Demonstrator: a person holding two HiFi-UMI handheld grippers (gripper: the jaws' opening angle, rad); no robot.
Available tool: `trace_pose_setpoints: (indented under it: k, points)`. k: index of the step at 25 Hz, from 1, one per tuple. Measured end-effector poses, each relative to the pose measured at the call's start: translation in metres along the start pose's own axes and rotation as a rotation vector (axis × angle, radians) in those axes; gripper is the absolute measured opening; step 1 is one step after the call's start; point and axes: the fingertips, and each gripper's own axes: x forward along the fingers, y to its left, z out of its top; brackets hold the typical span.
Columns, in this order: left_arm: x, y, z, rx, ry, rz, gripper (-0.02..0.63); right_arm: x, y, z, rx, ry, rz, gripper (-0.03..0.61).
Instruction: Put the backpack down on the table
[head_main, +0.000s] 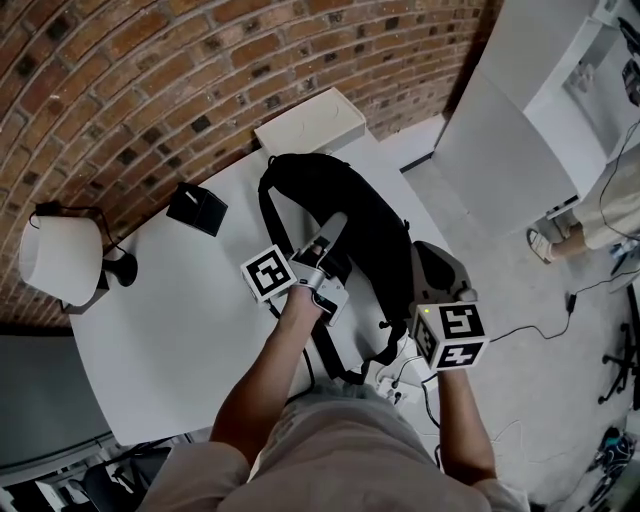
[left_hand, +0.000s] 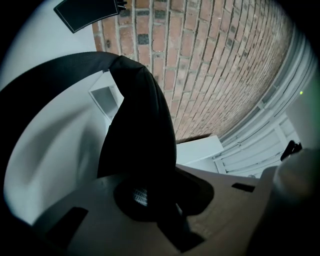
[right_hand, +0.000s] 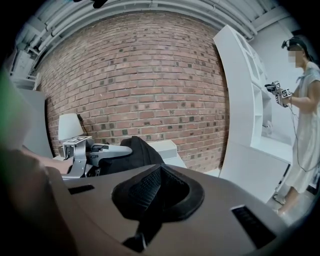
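**Backpack looks down on the table, left claw clamped on it**

So the backpack (head_main: 365, 220) lies on the white table (head_main: 180, 330), over toward the far right corner. Its long axis runs from the far side back toward the person, slanting a bit to the right. The near end and a strap seem to hang off the table edge, though I can't tell for sure.

The left gripper (head_main: 335, 225) is right on top of the bag, roughly mid-length, pointing away from the person and more or less along that axis. In the left gripper view its jaws are squeezed together with black fabric coming straight up out of them, so I read it as pinching the bag's cloth or a strap. Which one, no idea, it's all black.

The right gripper (head_main: 432, 262) hangs just beside the bag's right flank, off the table edge. Its jaws are closed on nothing, pads pressed together, bag ahead and to its left.

My guess is the setting-down part is pretty much done. What's left is letting go. The left claw is the only one holding anything, and it sits directly over the bag, so loosening and lifting straight off should do it. Only worry is the overhanging end dragging the bag off once it's freed.

Other stuff on the table sits well clear on the left: a lamp (head_main: 60, 258) and a black box (head_main: 196, 209).
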Motion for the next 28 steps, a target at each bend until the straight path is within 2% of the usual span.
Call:
trace_pose_setpoints:
  k: [23, 28]
  points:
    - [-0.060, 0.043, 0.007, 0.050, -0.031, 0.127, 0.051, 0.008, 0.066, -0.005, -0.063, 0.018, 0.135, 0.002]
    - [-0.079, 0.057, 0.007, 0.057, -0.028, 0.180, 0.067, 0.007, 0.078, -0.008, -0.076, 0.028, 0.163, 0.002]
